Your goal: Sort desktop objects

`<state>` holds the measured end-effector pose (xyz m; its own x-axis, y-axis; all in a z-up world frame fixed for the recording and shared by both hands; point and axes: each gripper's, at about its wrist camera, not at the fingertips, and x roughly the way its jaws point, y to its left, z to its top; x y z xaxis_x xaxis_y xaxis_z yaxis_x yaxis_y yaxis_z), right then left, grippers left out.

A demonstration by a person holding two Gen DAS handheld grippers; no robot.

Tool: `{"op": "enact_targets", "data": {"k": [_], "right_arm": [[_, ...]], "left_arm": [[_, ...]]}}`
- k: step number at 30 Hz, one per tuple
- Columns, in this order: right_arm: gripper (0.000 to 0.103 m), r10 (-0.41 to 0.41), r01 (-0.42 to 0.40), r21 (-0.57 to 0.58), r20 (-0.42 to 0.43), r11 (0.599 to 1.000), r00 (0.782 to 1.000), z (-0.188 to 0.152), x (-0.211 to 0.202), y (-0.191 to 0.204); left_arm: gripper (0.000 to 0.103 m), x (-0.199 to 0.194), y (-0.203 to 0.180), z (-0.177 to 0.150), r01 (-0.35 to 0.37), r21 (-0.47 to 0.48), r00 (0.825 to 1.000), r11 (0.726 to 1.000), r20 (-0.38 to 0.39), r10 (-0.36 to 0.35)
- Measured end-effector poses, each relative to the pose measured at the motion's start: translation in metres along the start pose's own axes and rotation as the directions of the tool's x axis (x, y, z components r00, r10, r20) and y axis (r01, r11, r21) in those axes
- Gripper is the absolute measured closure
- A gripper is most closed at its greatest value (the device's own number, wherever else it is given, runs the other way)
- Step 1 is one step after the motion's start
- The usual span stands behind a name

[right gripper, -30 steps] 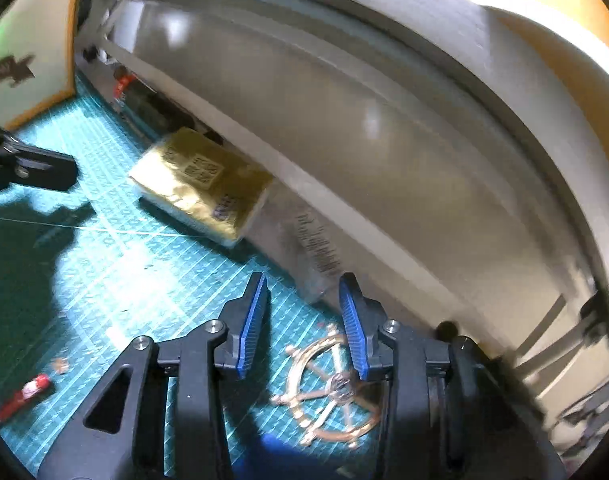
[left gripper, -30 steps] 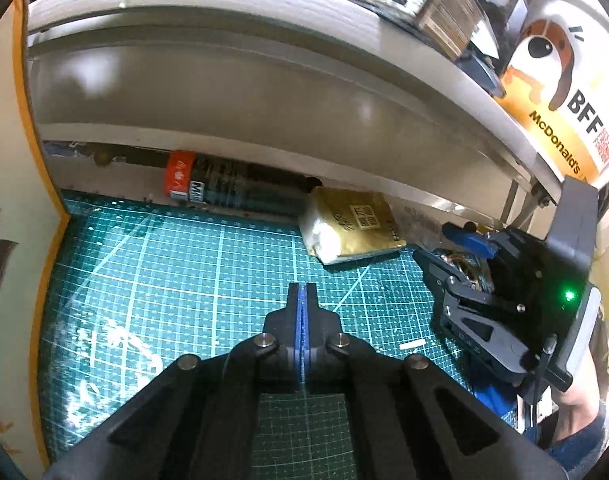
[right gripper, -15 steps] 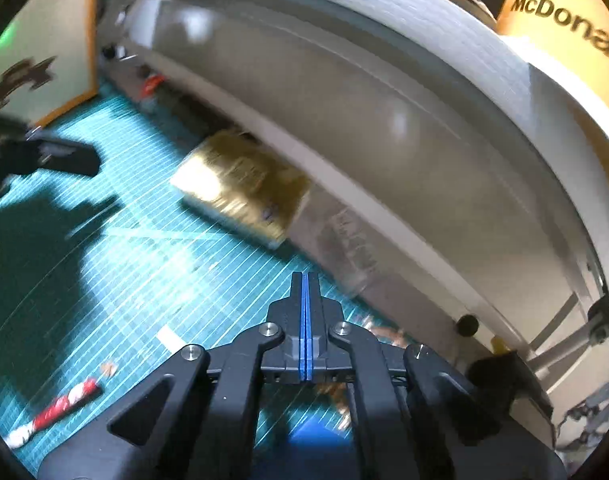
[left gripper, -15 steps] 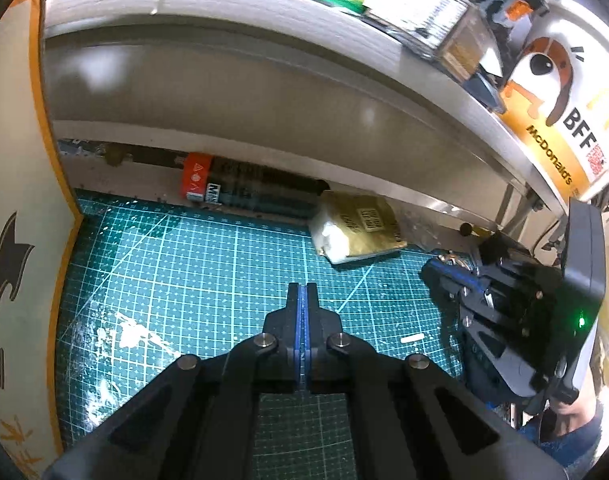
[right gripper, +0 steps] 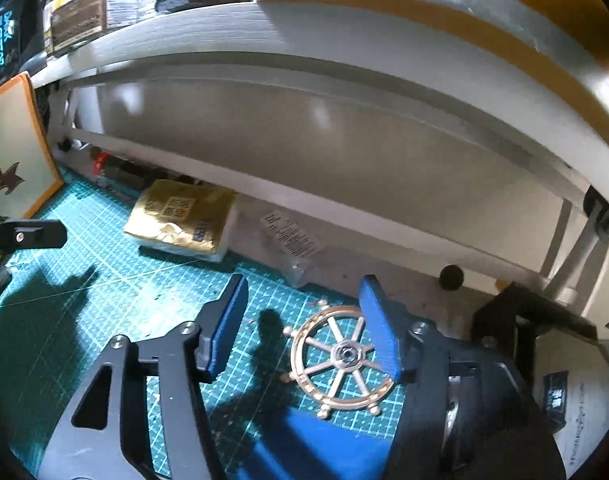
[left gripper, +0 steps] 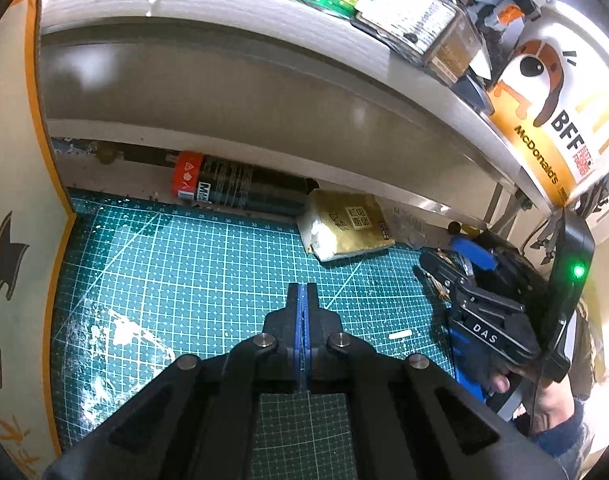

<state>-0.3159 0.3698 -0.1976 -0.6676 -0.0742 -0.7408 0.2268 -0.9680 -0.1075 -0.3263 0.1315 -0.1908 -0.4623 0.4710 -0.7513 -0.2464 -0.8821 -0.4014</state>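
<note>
Hidden, cropped and unreadable parts

Ship's wheel (right gripper: 338, 360) covered along its right rim by the right gripper (right gripper: 304, 320) pad; in the left wrist view almost wholly hidden behind that gripper's body. Dark spray can (left gripper: 240, 188) tucked under the shelf (left gripper: 264, 40), far end lost in shadow. Label on the clear packet (right gripper: 292, 240) too small to read. Cardboard panel (left gripper: 12, 200) cut off at the left edge.

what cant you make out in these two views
- ship's wheel: right wrist view, right edge hidden behind the right gripper finger; left wrist view, almost wholly hidden by that gripper.
- clear packet: label print too small.
- dark can: far end hidden behind gold pack.
</note>
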Motion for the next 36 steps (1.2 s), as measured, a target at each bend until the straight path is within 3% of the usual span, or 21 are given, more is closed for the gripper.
{"op": "enact_targets", "data": {"k": [2, 7, 10, 15, 16, 20, 26, 31, 36], "right_arm": [[0.037, -0.011, 0.011, 0.002, -0.002, 1.0, 1.0, -0.001, 0.0, -0.003], [0.046, 0.025, -0.026, -0.053, -0.021, 0.998, 0.999, -0.006, 0.0, 0.01], [0.054, -0.015, 0.009, -0.145, -0.037, 0.989, 0.999, -0.007, 0.0, 0.023], [0.057, -0.168, 0.146, -0.355, -0.032, 0.923, 0.985, -0.009, -0.001, 0.045], [0.067, -0.169, 0.145, -0.372, -0.033, 0.917, 0.985, -0.008, 0.001, 0.048], [0.071, -0.153, 0.131, -0.341, -0.04, 0.931, 0.987, -0.004, 0.012, 0.046], [0.063, -0.156, 0.141, -0.272, -0.034, 0.952, 0.987, 0.003, 0.021, 0.036], [0.056, -0.168, 0.155, -0.301, -0.016, 0.941, 0.986, 0.008, 0.026, 0.037], [0.062, -0.141, 0.125, -0.297, -0.032, 0.947, 0.99, 0.011, 0.026, 0.038]], "left_arm": [[0.102, 0.001, -0.001, 0.0, 0.003, 0.002, 1.0, 1.0, -0.003, -0.003], [0.102, 0.006, 0.001, -0.001, -0.008, -0.001, 1.0, 1.0, -0.016, 0.008], [0.102, 0.008, 0.002, -0.001, -0.015, -0.002, 1.0, 1.0, -0.023, 0.015], [0.102, 0.006, 0.0, -0.001, -0.015, 0.006, 1.0, 1.0, -0.02, 0.015], [0.102, 0.006, 0.0, -0.001, -0.014, 0.005, 1.0, 1.0, -0.019, 0.014], [0.102, 0.008, 0.003, -0.001, -0.016, -0.008, 0.999, 1.0, -0.029, 0.015], [0.102, 0.009, 0.007, -0.001, -0.009, -0.024, 0.999, 1.0, -0.042, 0.008], [0.102, 0.01, 0.007, -0.002, -0.002, -0.021, 0.999, 1.0, -0.05, 0.001], [0.102, 0.011, 0.008, -0.003, -0.002, -0.023, 0.998, 1.0, -0.058, 0.001]]}}
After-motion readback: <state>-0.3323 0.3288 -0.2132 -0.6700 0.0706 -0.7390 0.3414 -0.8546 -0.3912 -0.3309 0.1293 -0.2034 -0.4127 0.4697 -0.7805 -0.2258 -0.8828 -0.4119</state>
